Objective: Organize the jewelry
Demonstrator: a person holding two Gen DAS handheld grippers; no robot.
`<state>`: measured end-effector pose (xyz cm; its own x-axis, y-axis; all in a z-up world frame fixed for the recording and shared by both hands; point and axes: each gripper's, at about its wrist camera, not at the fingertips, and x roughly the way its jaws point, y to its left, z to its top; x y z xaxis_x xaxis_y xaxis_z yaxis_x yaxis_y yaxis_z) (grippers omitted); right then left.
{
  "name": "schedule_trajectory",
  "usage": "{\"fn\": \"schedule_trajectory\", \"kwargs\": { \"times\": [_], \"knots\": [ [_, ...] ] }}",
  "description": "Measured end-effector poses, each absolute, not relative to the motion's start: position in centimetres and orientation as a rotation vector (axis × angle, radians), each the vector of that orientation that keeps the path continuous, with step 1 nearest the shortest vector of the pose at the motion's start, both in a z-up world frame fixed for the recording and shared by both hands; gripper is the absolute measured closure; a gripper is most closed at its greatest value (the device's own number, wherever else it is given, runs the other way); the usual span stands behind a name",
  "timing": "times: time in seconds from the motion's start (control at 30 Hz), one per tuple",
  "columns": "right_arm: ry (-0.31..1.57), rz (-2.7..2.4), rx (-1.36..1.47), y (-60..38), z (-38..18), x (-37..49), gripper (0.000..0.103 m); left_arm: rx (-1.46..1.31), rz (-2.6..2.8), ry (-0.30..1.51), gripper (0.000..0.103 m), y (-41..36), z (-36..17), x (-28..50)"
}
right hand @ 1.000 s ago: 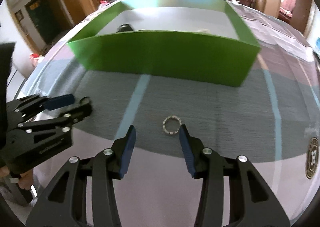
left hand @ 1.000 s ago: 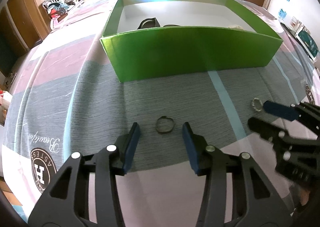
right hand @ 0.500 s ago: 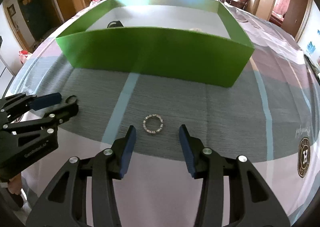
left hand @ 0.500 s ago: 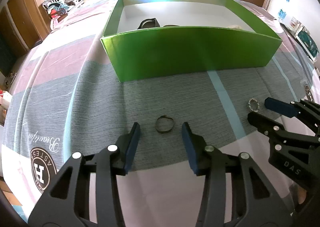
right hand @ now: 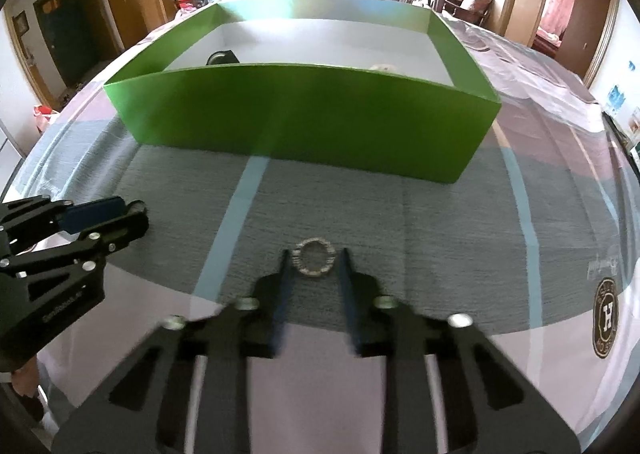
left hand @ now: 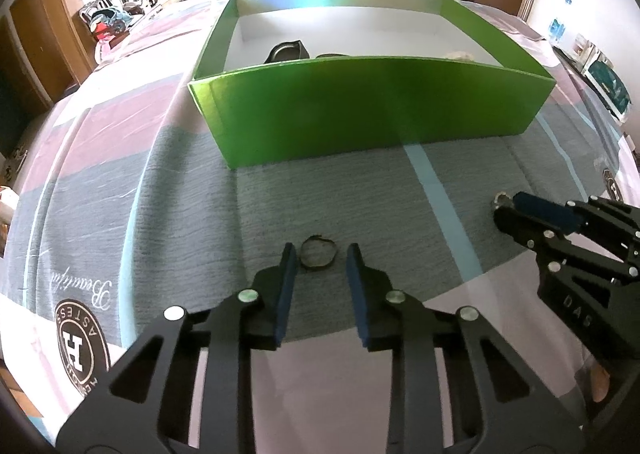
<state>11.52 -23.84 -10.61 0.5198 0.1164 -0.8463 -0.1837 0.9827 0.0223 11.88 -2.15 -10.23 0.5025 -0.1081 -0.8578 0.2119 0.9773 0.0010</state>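
Each ring lies flat between its own gripper's tips. The left hand-held gripper [left hand: 322,260] has just been closing around the dark ring [left hand: 319,252]; the right hand-held gripper [right hand: 314,263] likewise around the studded ring [right hand: 314,257]. Neither visibly pinches yet.

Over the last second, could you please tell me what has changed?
Both tongs have been closing: the left tongs around the dark ring, the right tongs around the sparkly ring. Neither ring is lifted. The green box stayed put.
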Motion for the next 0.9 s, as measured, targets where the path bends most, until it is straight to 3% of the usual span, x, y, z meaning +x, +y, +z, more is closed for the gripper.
{"fn": "schedule_trajectory", "kwargs": {
  "times": [0.03, 0.4, 0.57, 0.63, 0.9],
  "knots": [
    [1.006, 0.181, -0.072, -23.9, -10.6, 11.5, 0.083, 0.111, -0.195, 1.023, 0.083, -2.2, -10.2, 11.9],
    [1.024, 0.092, 0.013, -26.4, -10.4, 12.2, 0.083, 0.09, -0.212, 1.01, 0.083, -2.9, -10.2, 13.5],
    [1.023, 0.112, 0.006, -26.3, -9.9, 11.9, 0.074, 0.089, -0.209, 1.015, 0.082, -2.3, -10.1, 12.9],
    [1.014, 0.116, 0.004, -26.3, -9.7, 12.0, 0.065, 0.08, -0.204, 1.022, 0.08, -2.0, -10.2, 12.9],
    [1.02, 0.113, -0.008, -26.3, -10.5, 12.2, 0.064, 0.077, -0.207, 1.021, 0.072, -1.7, -10.3, 12.9]
  ]
}}
